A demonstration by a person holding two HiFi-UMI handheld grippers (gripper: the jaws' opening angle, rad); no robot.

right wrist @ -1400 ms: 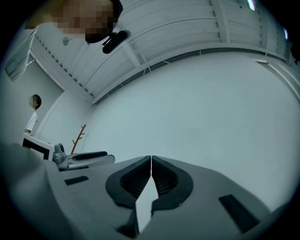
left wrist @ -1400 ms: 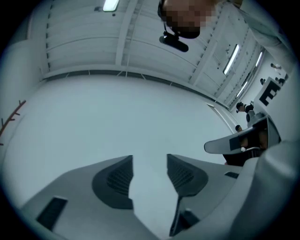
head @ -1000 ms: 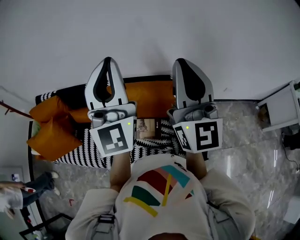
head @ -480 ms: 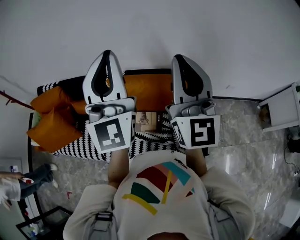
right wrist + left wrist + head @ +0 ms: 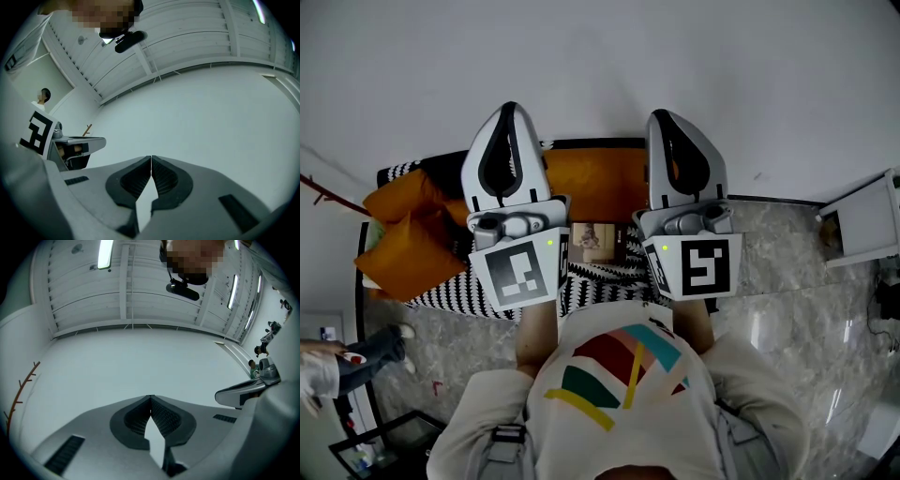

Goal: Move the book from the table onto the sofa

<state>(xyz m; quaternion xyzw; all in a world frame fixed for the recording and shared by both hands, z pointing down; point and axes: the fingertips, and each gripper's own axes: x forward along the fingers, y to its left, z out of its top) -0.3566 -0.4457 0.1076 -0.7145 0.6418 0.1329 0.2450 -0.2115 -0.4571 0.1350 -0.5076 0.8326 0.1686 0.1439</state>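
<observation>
Zigzag sofa cover [image 5: 459, 305] carries the book [image 5: 598, 239], lying flat, with orange cushions [image 5: 403, 253] off to its left. We hold left tongs [image 5: 150, 398] and right tongs [image 5: 151, 158] closed, empty and raised wallward, clear of it; delivery seemingly done.
</observation>
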